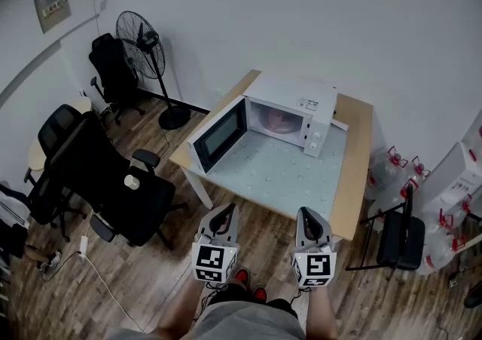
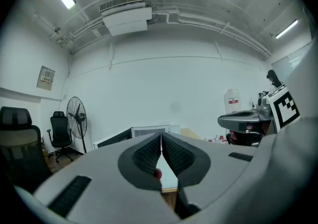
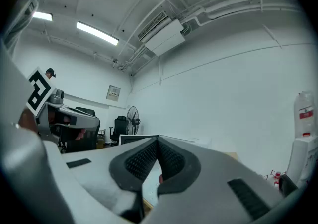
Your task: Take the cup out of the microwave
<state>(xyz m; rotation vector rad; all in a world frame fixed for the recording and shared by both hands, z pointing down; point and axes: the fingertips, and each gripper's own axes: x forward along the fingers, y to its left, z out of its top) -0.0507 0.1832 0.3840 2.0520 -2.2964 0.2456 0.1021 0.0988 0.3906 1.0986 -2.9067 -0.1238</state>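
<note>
Left gripper (image 2: 161, 137): dark ribbed jaws pressed together at the tips, nothing between them. Right gripper (image 3: 158, 141): jaws likewise closed tip to tip, empty. In the head view both are held side by side, low and well short of the light wooden table (image 1: 355, 173). They point toward the white box-shaped microwave (image 1: 301, 99), which stands at the table's far end. Its dark-windowed door (image 1: 218, 135) is swung wide open to the left. A pinkish cup (image 1: 275, 120) sits inside the lit cavity, too small to make out in detail and well apart from both grippers. A black pedestal fan (image 1: 141, 43) and a black office chair (image 1: 113, 180) stand left of the table, and clear water jugs with red caps (image 1: 385, 169) stand on the floor to its right.
</note>
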